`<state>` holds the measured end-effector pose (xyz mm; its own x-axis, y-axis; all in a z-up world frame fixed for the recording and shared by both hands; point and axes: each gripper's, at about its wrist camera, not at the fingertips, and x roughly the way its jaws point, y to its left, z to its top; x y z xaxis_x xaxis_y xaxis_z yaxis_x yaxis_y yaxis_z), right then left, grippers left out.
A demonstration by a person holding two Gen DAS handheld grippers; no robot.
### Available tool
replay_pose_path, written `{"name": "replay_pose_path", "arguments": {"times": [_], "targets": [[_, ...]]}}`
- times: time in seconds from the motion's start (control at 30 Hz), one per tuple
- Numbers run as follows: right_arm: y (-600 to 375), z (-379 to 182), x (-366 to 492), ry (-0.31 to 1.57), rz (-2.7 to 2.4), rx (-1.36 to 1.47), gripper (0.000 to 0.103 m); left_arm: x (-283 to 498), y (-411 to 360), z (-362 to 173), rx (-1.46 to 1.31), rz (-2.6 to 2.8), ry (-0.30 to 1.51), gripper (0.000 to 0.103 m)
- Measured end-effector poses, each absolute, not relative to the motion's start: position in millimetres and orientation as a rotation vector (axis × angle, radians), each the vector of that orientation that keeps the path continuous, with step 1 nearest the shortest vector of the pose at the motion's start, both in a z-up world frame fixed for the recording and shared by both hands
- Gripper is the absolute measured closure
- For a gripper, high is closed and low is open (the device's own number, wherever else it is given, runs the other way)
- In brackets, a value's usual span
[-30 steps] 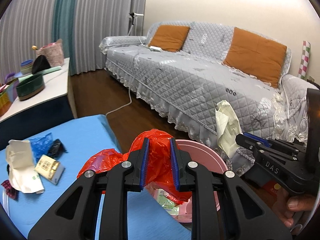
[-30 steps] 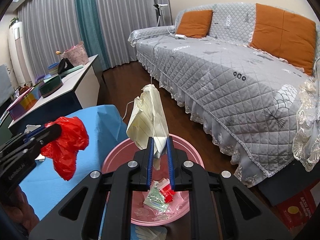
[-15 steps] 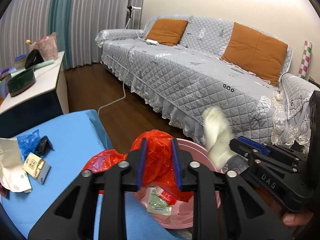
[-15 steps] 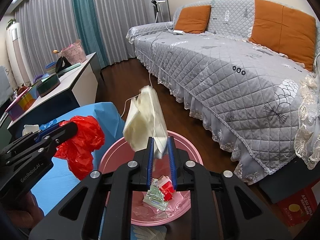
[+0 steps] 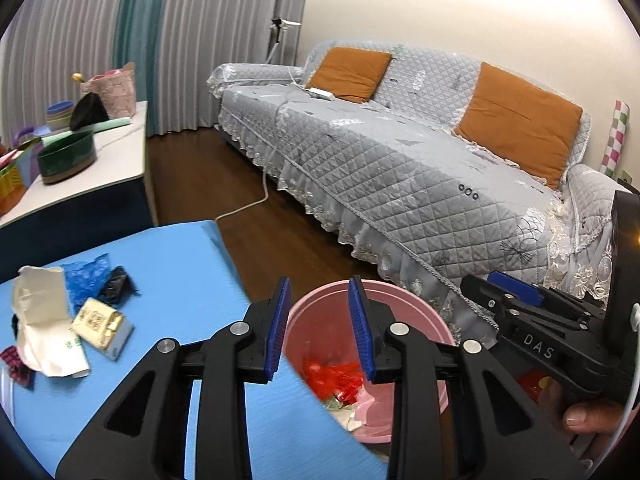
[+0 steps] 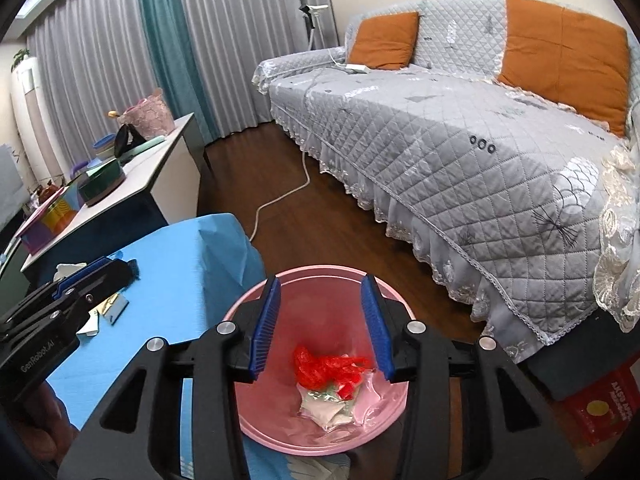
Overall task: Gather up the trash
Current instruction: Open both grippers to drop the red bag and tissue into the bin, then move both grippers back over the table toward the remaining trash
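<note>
A pink bin (image 6: 256,428) (image 5: 412,304) stands on the floor by the blue table (image 5: 168,264). Inside it lie a red plastic bag (image 6: 320,364) (image 5: 332,376) and pale wrappers (image 6: 328,408). My right gripper (image 6: 322,326) is open and empty above the bin. My left gripper (image 5: 320,330) is open and empty over the table's corner and the bin's rim. More trash lies on the table: white crumpled paper (image 5: 40,320), a blue plastic piece (image 5: 86,280), a black wrapper (image 5: 116,284) and a small gold-and-white carton (image 5: 102,326).
A grey quilted sofa (image 5: 400,152) with orange cushions runs along the right. A white side cabinet (image 5: 80,184) with bowls and a basket stands at the left. A white cable (image 6: 280,200) lies on the wood floor. A red box (image 6: 600,404) sits by the sofa.
Both grippers have opened. The red bag left my left gripper and the cream paper left my right gripper; both have dropped into the pink bin.
</note>
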<state>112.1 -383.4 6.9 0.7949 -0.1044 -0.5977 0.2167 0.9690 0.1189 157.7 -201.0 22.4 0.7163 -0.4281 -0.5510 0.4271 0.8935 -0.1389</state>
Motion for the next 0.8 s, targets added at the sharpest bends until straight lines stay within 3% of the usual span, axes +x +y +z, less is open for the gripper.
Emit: {"name": "replay_pose_path", "arguments": {"times": [0.8], "targets": [[-240,14,138,0.629,0.019,0.088,0.06,153,-10,24,-0.144,-0.151,0.591,0.073]]}}
